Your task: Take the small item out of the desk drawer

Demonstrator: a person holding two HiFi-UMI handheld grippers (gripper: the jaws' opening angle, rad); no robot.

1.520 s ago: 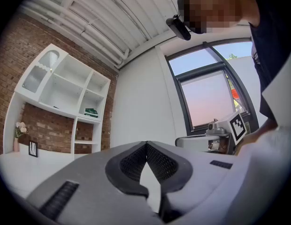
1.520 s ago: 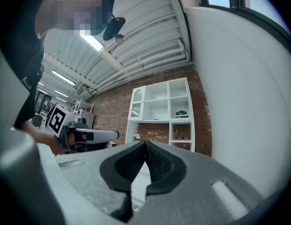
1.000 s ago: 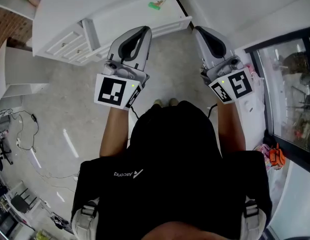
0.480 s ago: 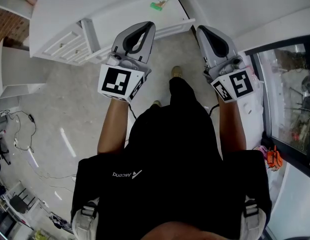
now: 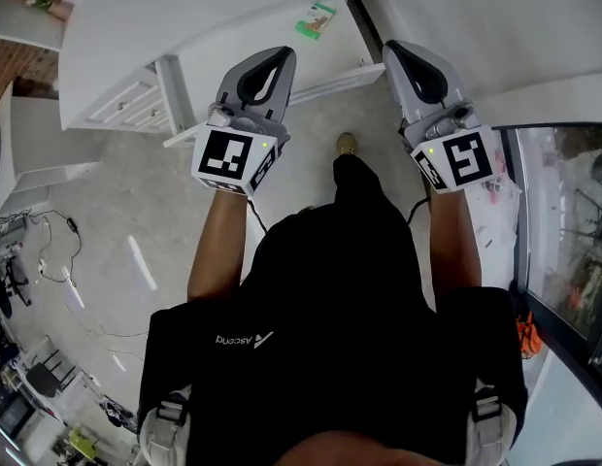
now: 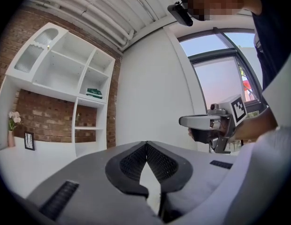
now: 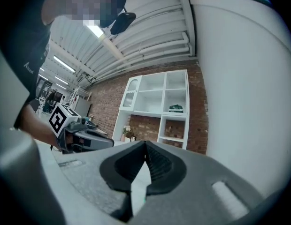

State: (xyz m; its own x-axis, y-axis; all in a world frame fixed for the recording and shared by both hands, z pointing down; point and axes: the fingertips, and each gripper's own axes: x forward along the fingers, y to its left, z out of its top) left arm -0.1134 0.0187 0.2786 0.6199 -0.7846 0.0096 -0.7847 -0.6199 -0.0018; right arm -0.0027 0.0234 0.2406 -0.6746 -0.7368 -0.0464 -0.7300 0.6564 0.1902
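The person stands on the floor (image 5: 136, 192) facing a white tabletop (image 5: 233, 17), one tool in each hand, both held out level and short of the furniture. The left tool (image 5: 270, 58) has its jaws pressed tip to tip with nothing between them, as the left gripper view confirms (image 6: 146, 145). The right tool (image 5: 406, 50) is closed and empty in the same way (image 7: 145, 145).

The small item is not visible in any view. It is presumably inside one of the drawers (image 5: 121, 103), whose fronts look closed. A green packet (image 5: 316, 19) lies on the tabletop ahead, between the two tools' lines of reach, but it sits on the surface and not in a drawer.

What the coming move turns on is that the drawers lie ahead and well to the left of the left tool, stacked under the tabletop's left end. Their fronts run along the slanted front edge, so a pull would come back toward the person's left side. The left tool is clearly the nearer one, with the right tool well apart from the stack. A long white rail (image 5: 311, 81) just beyond the left tool's tips may be another drawer front, though that cannot be told. Either tool would need to open before it can take a handle
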